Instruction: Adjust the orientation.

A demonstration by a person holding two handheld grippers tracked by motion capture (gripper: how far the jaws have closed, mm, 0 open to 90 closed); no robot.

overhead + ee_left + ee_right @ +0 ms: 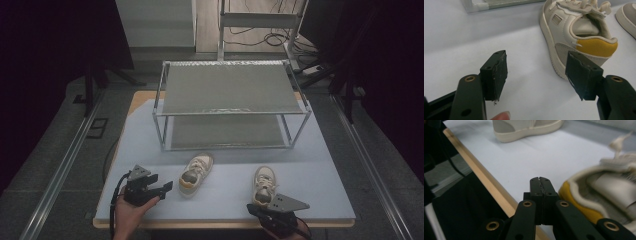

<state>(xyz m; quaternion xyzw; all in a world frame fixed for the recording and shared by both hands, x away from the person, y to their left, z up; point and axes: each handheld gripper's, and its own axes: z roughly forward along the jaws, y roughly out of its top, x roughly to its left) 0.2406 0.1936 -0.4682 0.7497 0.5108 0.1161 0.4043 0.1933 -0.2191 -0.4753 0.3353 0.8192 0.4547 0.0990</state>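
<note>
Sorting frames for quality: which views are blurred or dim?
High view: dim, room edges nearly black, table evenly lit. Left gripper view: sharp on the left shoe. Right gripper view: the right shoe beside the right gripper is smeared and soft.

I am holding the left gripper (167, 186) low at the near left, my left hand (131, 210) wrapped under its body, jaws standing apart with nothing between them and pointing rightward. I am keeping the right gripper (251, 207) at the near edge on the right, its jaws pressed fully together, aimed leftward.
</note>
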